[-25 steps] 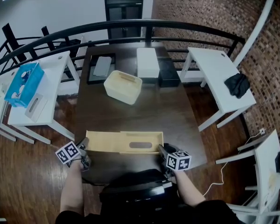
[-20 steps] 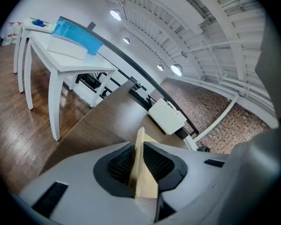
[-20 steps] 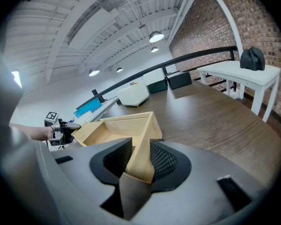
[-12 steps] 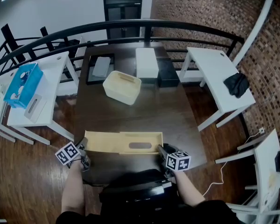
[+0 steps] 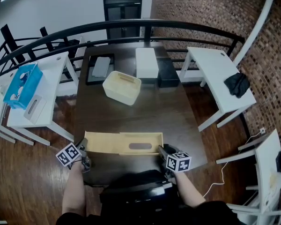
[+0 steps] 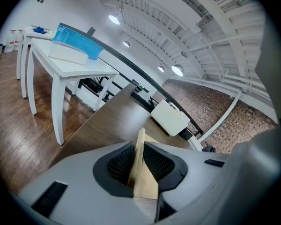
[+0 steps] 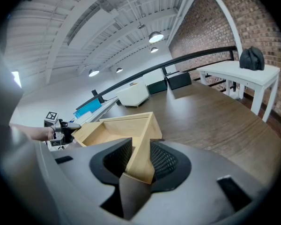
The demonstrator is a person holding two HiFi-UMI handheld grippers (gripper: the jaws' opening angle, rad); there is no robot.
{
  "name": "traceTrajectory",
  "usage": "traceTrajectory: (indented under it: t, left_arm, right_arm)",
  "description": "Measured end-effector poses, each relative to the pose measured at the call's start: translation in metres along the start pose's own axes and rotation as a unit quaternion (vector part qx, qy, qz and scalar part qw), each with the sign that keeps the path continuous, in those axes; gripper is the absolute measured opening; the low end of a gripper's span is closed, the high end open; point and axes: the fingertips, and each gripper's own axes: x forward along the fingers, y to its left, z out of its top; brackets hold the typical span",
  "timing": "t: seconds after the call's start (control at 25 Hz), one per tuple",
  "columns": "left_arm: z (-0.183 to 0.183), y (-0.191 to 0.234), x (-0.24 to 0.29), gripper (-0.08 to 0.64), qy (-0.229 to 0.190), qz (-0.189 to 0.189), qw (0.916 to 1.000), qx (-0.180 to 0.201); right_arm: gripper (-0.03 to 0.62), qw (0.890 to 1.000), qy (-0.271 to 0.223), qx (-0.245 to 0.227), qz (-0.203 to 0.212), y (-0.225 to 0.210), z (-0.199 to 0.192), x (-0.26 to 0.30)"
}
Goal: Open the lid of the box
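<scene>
We note the wooden lid [image 5: 124, 143] at the near edge of the dark table [image 5: 150, 111], lying crosswise, its slotted face toward the head camera. We cannot tell whether it touches the tabletop.

Left gripper [image 5: 84, 143]: at the lid's left end. In the left gripper view the jaws stand only a narrow way apart, with the thin wooden edge between them and the ribbed pads [image 6: 122, 161] against the wood.

Right gripper [image 5: 160, 148]: at the lid's right end. In the right gripper view the jaws close on a corner wall of the lid. The hollow inside of the lid shows beyond them, with the left gripper at its far end.

Farther along the table we record a cream box [image 5: 122, 87], well apart from the lid. Behind it lie a white flat box [image 5: 147, 62] and a black box [image 5: 168, 72], side by side. A white side table [image 5: 51, 78] to the left carries a blue box [image 5: 24, 84].
</scene>
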Motion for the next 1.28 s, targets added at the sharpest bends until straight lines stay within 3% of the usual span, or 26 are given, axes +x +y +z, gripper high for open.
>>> traceTrajectory:
  t: [0.08, 0.2, 0.24, 0.44, 0.56, 0.64, 0.72, 0.84, 0.92, 1.08, 1.28]
  left_arm:
    - [0.001, 0.001, -0.001, 0.066, -0.006, 0.003, 1.0000, -0.006]
    - [0.003, 0.001, -0.003, 0.163, -0.016, 0.000, 0.9998, -0.013]
    - [0.004, -0.001, -0.004, 0.166, -0.019, -0.002, 0.9998, -0.009]
    - [0.027, -0.006, -0.029, 0.179, -0.083, 0.007, 0.9963, 0.023]
    - [0.048, -0.011, -0.044, 0.179, -0.125, 0.002, 0.9901, 0.063]
    - [0.063, -0.027, -0.056, 0.179, -0.158, -0.024, 0.9830, 0.091]
    - [0.074, -0.054, -0.071, 0.133, -0.185, -0.064, 0.9737, 0.116]
    - [0.081, -0.096, -0.092, 0.061, -0.208, -0.113, 0.9575, 0.164]
    - [0.079, -0.120, -0.101, 0.022, -0.217, -0.122, 0.9498, 0.190]
    - [0.061, -0.168, -0.114, 0.005, -0.229, -0.159, 0.9397, 0.199]
    - [0.048, -0.197, -0.127, 0.005, -0.228, -0.208, 0.9316, 0.192]
  right_arm:
    - [0.124, 1.000, -0.007, -0.002, 0.000, 0.001, 0.002, -0.001]
    - [0.124, 1.000, -0.020, -0.004, -0.010, -0.006, 0.004, -0.005]
    - [0.124, 1.000, -0.027, -0.004, -0.008, -0.005, 0.008, -0.008]
    - [0.124, 0.995, -0.097, 0.013, -0.027, -0.017, 0.047, -0.047]
    - [0.124, 0.986, -0.155, 0.033, -0.044, -0.034, 0.076, -0.075]
    - [0.124, 0.979, -0.192, 0.036, -0.054, -0.041, 0.098, -0.094]
    - [0.123, 0.972, -0.224, 0.032, -0.064, -0.044, 0.117, -0.113]
    - [0.033, 0.960, -0.269, 0.015, -0.081, -0.042, 0.141, -0.140]
    - [0.003, 0.952, -0.292, 0.003, -0.092, -0.038, 0.151, -0.153]
    - [0.002, 0.941, -0.322, -0.007, -0.103, -0.027, 0.156, -0.168]
    - [0.002, 0.940, -0.330, -0.036, -0.078, -0.003, 0.159, -0.174]
